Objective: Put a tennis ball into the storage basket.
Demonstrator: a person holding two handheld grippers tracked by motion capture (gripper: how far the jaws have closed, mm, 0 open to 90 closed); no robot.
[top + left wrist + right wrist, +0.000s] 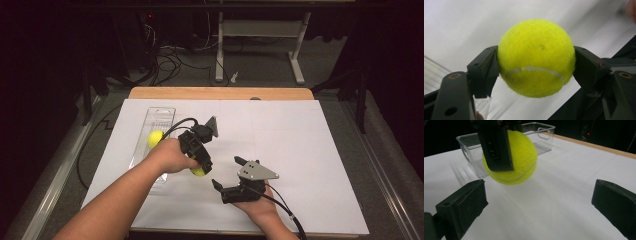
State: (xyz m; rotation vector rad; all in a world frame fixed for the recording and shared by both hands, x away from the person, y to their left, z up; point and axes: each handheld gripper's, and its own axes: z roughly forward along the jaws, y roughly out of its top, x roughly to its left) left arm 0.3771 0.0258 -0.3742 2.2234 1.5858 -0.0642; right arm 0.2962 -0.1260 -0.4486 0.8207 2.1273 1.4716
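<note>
The left tool is clamped on a tennis ball, held above the counter beside the clear bin. The right tool stands wide open, empty. Another ball lies in the bin. If the fuzzy ball slips or drops short, it could roll off.

Tennis ball: fuzzy yellow-green, white seam curving across lower half; clamped on two sides between black jaws; raised off the white table surface, just beside the near end of the clear plastic bin.
</note>
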